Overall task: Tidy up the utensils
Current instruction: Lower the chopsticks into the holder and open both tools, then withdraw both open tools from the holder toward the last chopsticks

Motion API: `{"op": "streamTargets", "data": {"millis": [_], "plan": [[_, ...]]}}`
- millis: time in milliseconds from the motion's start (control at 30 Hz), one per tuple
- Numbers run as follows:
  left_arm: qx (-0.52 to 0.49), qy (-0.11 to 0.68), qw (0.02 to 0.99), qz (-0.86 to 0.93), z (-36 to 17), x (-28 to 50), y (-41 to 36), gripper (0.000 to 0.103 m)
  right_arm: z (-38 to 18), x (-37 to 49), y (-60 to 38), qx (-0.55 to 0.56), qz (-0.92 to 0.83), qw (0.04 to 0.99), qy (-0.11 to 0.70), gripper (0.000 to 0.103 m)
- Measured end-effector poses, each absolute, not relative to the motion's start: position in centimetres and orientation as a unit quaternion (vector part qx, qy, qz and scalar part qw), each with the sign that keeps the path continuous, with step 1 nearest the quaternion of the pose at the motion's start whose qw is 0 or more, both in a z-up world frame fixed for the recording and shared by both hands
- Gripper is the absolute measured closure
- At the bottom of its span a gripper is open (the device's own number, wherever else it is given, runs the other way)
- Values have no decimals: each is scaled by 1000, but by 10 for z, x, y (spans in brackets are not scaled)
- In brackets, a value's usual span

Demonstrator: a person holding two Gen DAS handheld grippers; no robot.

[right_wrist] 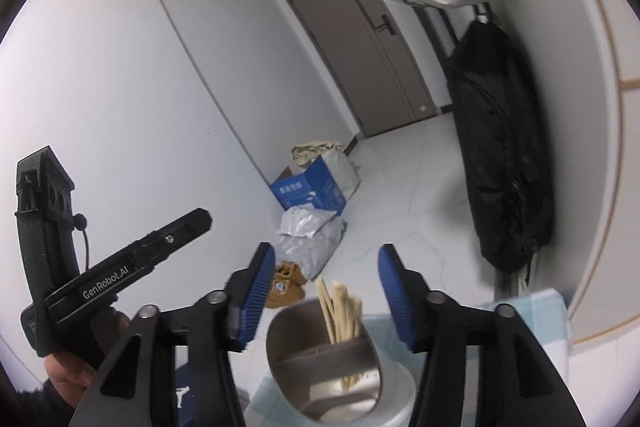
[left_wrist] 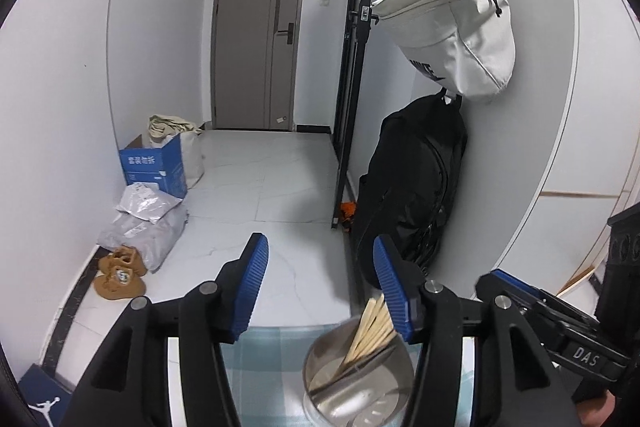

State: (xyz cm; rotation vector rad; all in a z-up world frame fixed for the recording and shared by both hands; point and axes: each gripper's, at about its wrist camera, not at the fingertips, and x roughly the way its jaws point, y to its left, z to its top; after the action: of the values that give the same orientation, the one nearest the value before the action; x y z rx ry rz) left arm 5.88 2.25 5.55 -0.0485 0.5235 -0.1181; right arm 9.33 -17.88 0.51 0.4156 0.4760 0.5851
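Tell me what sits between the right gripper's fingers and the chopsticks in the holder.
Nothing. In the right wrist view the right gripper is open and empty, the chopsticks stand in the metal holder just below, bare floor behind.

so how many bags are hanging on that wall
2: a white bag hangs high on the wall, and a black backpack hangs just below it, reaching toward the floor. Others may be out of frame.

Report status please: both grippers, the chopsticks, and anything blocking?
Left gripper open, empty. Right gripper open, empty. Chopsticks standing in the metal holder, one compartment. Nothing in the way.
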Motion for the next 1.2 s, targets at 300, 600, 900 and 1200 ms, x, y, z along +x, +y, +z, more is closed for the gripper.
{"op": "streamTargets", "data": {"millis": [300,600,900,1200], "plan": [[5,269,963,-26,53,30,11,40,-2,57,-210,239,284,900,227,37],[19,286,958,-21,44,5,-6,38,-17,35,-226,254,271,896,244,33],[15,311,950,-31,13,-15,-21,29,-46,6,-230,217,239,905,278,27],[-17,348,937,-40,-27,-22,-18,29,-82,-16,-231,180,208,903,330,18]]}}
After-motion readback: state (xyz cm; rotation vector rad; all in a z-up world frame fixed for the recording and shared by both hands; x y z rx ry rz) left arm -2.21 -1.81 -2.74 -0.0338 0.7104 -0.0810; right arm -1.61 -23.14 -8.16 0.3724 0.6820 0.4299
